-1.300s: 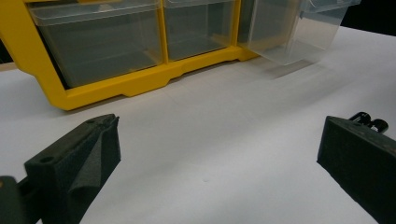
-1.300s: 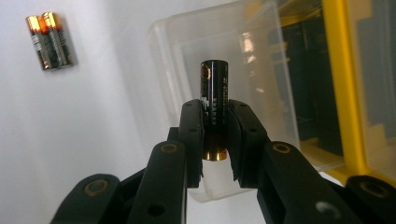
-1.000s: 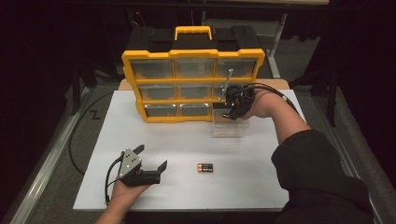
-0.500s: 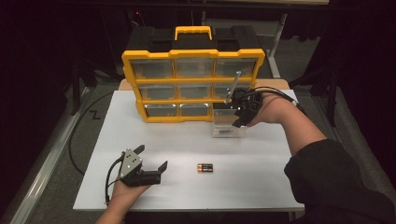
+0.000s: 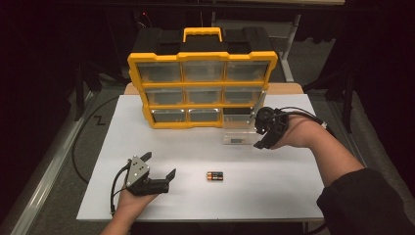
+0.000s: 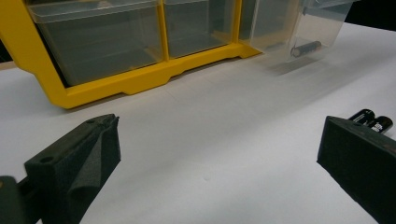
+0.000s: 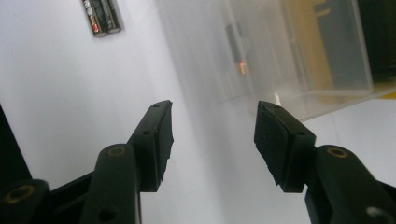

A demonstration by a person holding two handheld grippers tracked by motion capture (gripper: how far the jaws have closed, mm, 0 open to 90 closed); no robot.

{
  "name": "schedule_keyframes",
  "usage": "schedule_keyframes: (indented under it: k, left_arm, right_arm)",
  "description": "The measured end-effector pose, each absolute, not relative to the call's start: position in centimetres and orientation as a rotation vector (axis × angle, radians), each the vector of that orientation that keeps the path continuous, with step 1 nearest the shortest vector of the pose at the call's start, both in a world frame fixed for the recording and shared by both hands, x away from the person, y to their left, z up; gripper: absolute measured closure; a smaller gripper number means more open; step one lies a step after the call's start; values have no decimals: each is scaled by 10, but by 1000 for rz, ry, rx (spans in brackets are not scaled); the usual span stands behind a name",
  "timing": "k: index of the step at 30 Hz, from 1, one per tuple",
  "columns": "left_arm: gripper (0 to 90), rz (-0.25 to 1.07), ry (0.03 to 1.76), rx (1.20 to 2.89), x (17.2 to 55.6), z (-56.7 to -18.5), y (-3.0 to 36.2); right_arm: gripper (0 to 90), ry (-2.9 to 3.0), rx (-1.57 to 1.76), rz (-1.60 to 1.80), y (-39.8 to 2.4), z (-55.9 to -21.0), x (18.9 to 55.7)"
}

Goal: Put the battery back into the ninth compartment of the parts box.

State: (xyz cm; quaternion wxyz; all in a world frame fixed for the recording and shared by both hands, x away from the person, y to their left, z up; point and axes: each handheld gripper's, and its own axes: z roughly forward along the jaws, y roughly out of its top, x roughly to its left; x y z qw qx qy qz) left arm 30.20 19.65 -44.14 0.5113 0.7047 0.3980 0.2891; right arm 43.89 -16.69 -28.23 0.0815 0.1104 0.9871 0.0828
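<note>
Right tool (image 5: pixel 262 131), jaws apart with nothing between them; they have just been opening, and the clear drawer (image 5: pixel 238 134) stands free on the table (image 5: pixel 195 196) just left of them. In the right gripper view the pads (image 7: pixel 275 140) face the drawer's near wall without touching it. The drawer sits in front of the empty bottom-right slot of the yellow organizer (image 5: pixel 202 90) at the far side of the table; a small dark cylinder (image 6: pixel 306 48) lies inside it. A pair of batteries (image 5: pixel 215 176) lies near the front of the table, well apart from the drawer. Left tool (image 5: pixel 155 175), jaws wide apart and empty, rests on the near left of the table in an upturned hand, its pads (image 6: pixel 79 163) aimed toward the organizer with the batteries off to the right.

Step in hand, as judged: release of the drawer and retreat from it. To do it well, draw the right tool straight back until the pads clear the wall, so the light plastic drawer is not dragged or tipped. A likely next reach is toward the batteries, with the jaws opened wider than the pair.
</note>
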Motion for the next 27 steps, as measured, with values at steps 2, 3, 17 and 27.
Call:
schedule_keyframes:
  k: [2, 3, 17, 27]
  left_arm:
    - [3, 696, 955, 1699, 302, -441, 196]
    - [3, 698, 954, 1699, 302, -441, 196]
    - [3, 697, 954, 1700, 301, -441, 196]
    - [3, 697, 957, 1692, 301, -441, 196]
  right_arm:
    - [468, 2953, 337, 266, -170, -286, 435]
    - [454, 2950, 347, 266, -171, -287, 433]
    - [379, 2946, 348, 281, -182, -308, 414]
    - [333, 2952, 354, 297, -184, -326, 405]
